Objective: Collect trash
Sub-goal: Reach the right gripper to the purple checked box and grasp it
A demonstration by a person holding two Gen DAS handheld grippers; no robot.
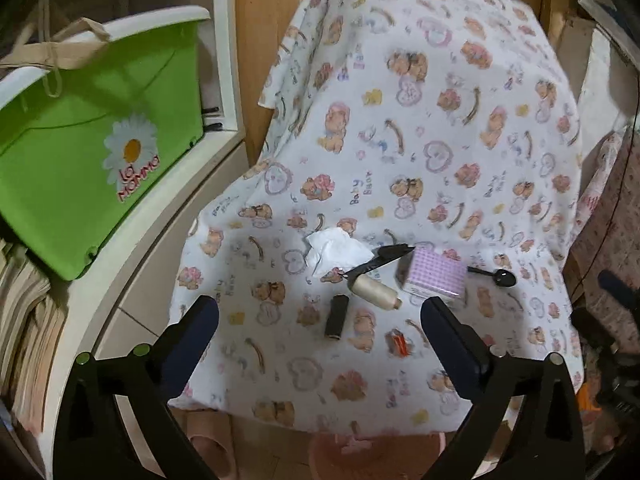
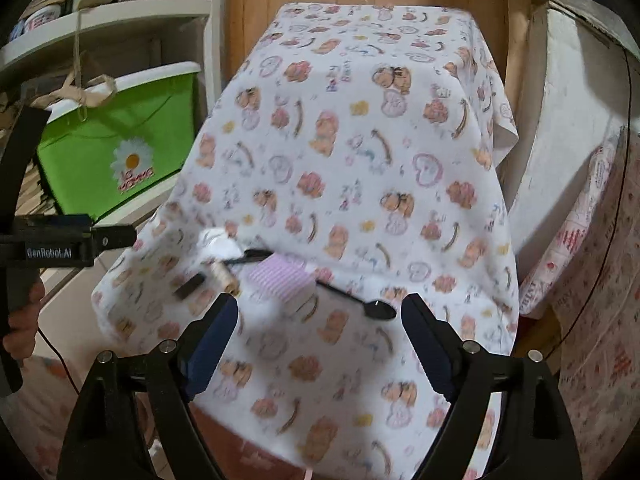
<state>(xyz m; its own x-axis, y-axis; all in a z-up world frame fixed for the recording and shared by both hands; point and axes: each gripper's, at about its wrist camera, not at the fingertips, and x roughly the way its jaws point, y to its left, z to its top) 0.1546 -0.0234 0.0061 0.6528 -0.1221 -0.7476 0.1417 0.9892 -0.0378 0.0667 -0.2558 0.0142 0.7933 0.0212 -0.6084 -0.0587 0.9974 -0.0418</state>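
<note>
Left hand-held gripper (image 1: 320,320): jaws spread wide, nothing between the pads, held above the near edge of the desk (image 1: 460,80), which is covered by a bear-print cloth (image 1: 400,128). Right hand-held gripper (image 2: 318,316): jaws also spread, empty, above the same near edge; this view is blurred. Items lie in a cluster on the cloth near the front. Black spool (image 1: 336,316) sits between the left fingers in view, lying flat. Just beyond it, cream spool (image 1: 374,288), tilted, touching a black strip (image 1: 378,260). Crumpled tissue (image 1: 334,250) lies just left of the strip, on the cloth, apart from both grippers. Purple checked box (image 1: 434,276) sits right of the cream spool; black spoon (image 1: 494,276) lies beside it, further right. Small orange scrap (image 1: 398,343) lies near the right finger. Green bin (image 1: 96,152) with daisy print stands on the shelf to the left, well apart from the cluster.
</note>
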